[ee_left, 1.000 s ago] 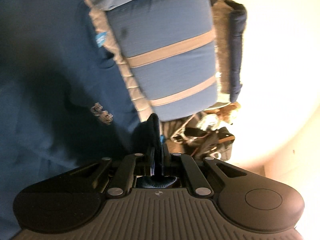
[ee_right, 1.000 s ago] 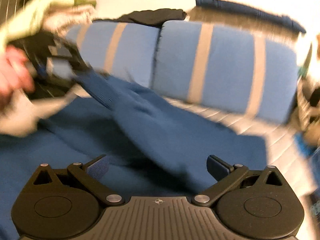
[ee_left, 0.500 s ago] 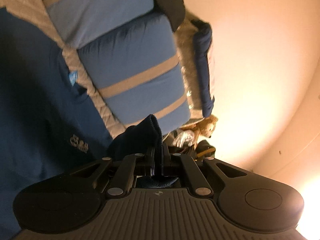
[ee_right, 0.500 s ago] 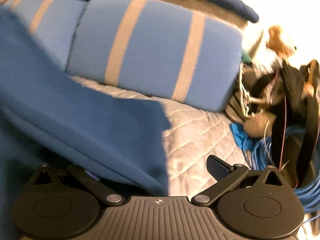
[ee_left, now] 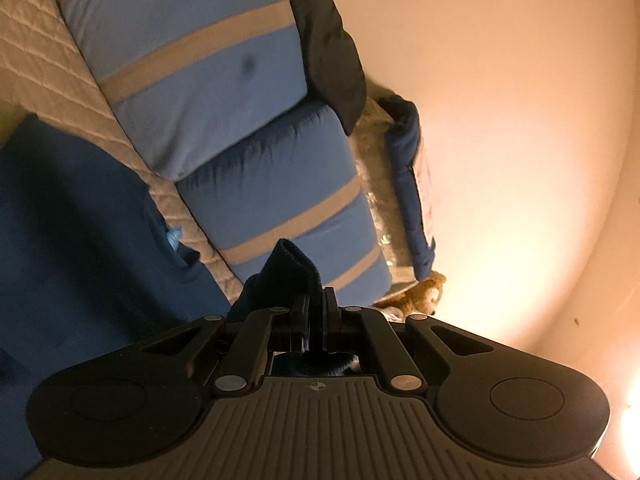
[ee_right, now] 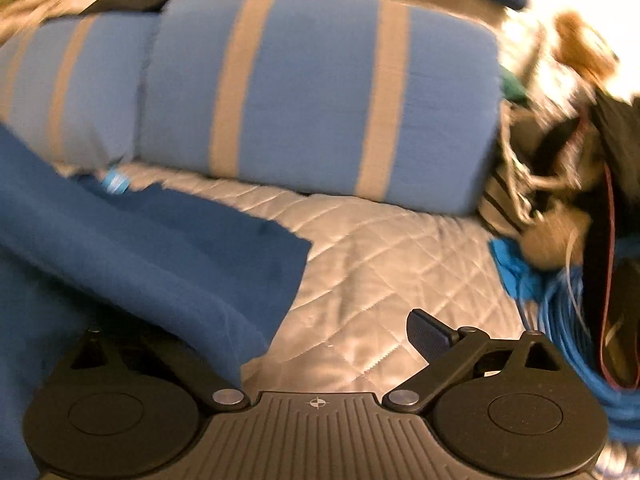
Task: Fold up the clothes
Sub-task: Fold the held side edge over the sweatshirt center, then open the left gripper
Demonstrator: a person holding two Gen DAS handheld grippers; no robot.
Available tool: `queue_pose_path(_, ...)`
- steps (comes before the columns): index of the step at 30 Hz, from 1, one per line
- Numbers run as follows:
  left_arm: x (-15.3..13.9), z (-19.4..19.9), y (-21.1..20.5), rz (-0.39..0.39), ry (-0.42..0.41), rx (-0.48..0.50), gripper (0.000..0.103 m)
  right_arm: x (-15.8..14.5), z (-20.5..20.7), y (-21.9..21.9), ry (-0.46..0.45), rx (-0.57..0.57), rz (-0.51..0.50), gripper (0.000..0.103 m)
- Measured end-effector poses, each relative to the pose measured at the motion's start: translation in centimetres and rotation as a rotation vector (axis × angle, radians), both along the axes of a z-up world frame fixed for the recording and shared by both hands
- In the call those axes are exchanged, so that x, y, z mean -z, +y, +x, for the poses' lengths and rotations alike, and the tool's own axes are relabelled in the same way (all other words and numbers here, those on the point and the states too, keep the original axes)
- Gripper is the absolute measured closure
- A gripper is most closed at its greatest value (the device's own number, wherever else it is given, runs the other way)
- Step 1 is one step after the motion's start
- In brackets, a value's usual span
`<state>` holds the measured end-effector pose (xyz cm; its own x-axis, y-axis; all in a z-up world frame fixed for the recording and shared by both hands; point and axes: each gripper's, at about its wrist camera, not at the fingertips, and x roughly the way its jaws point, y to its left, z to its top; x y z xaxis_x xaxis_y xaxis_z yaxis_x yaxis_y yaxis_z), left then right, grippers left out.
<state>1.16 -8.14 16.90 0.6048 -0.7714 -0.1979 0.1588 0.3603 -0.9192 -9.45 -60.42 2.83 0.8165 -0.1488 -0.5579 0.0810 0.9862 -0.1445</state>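
Your left gripper (ee_left: 315,304) pinches the blue garment's (ee_left: 80,240) ribbed cuff (ee_left: 292,266); your right gripper's (ee_right: 320,340) jaws, spread wide, have just been closing slightly, cloth draped over 1 side.

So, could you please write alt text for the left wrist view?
The left claw is shut on a dark blue ribbed cuff, lifted before two blue pillows with tan stripes. The dark blue garment lies left on a quilted cover.

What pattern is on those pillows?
Light blue with tan stripes on the pillows; clearest in the right wrist view.
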Motion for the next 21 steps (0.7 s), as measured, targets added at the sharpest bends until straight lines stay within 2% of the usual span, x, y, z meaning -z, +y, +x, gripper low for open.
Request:
queue_pose_path(2,0.0,0.2,0.8,0.006,0.002,-0.012,0.098,0.6,0.0,0.8,0.014,-0.035,-0.061,0.007)
queue_pose_path(9,0.5,0.5,3.2,0.051,0.006,-0.042,0.098,1.8,-0.3,2.7,0.021,-0.113,-0.159,0.010)
queue_pose_path(12,1.1,0.5,4.2,0.101,0.015,-0.054,0.098,2.2,-0.5,3.8,0.016,-0.156,-0.225,0.019)
queue_pose_path(14,1.6,0.5,4.9,0.134,0.021,-0.062,0.098,2.2,-0.7,4.4,0.007,-0.179,-0.253,0.030)
queue_pose_path(16,2.1,0.5,5.4,0.175,0.029,-0.067,0.098,2.2,-0.8,4.9,0.009,-0.206,-0.265,0.037)
queue_pose_path(20,4.3,0.7,6.5,0.286,0.087,-0.060,0.098,2.5,-1.2,5.9,0.027,-0.270,-0.291,0.059)
queue_pose_path(21,4.9,0.7,6.6,0.316,0.104,-0.054,0.098,2.6,-1.2,6.1,0.033,-0.283,-0.292,0.061)
